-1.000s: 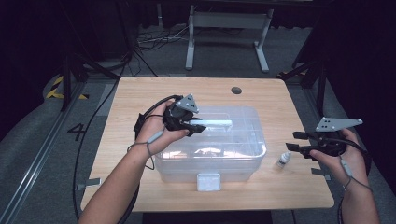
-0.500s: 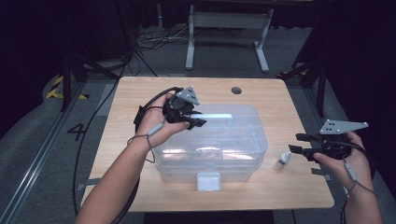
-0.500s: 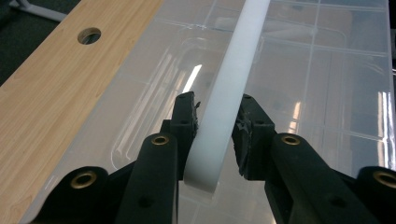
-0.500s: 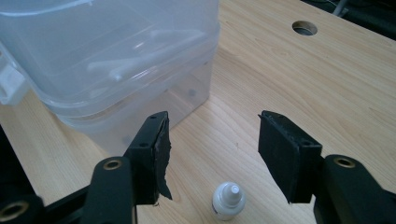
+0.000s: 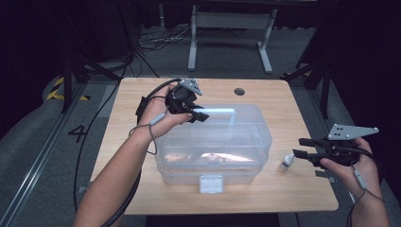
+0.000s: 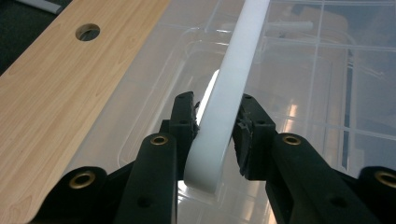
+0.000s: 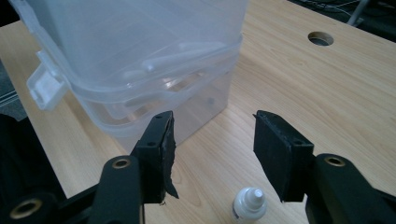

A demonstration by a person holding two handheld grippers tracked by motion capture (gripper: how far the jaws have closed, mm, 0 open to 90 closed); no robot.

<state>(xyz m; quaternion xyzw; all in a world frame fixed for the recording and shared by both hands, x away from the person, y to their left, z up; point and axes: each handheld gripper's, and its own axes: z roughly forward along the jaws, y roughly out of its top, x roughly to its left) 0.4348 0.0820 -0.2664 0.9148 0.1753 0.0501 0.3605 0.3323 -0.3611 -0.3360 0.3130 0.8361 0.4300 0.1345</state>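
A: Left gripper (image 5: 201,115), high view: sits at the left end of the white handle (image 5: 218,112) on top of the clear plastic box (image 5: 213,146). Can't read the grip from up there.

B: Left gripper view settles it. Both pads press the flat sides of the handle (image 6: 224,121) near its rounded end, so the jaws are clamped on it. Handle's long axis runs straight away from that camera, toward the box's far side.

A: From above, that same axis lies left to right along the lid, parallel to the box's long sides. Box sits mid-table (image 5: 142,94), long axis crosswise, white latch (image 5: 211,183) facing the person.

B: Right gripper view gives the box (image 7: 140,60) from its end: lid seam, two stacked rims, latch (image 7: 44,86) sticking out at left. High view doesn't show those rims.

A: Right gripper (image 5: 302,149), high view: low over the table's right edge, jaws pointing left at the box, well apart from it.

B: Its own view: right gripper (image 7: 212,140) has its jaws apart, just been closing a little, pads touching nothing. Small white dropper bottle (image 7: 249,204) stands upright on the wood below the gap, tip up.

A: High view puts that bottle (image 5: 286,161) between the box's right end and the jaw tips, near both, touching neither.
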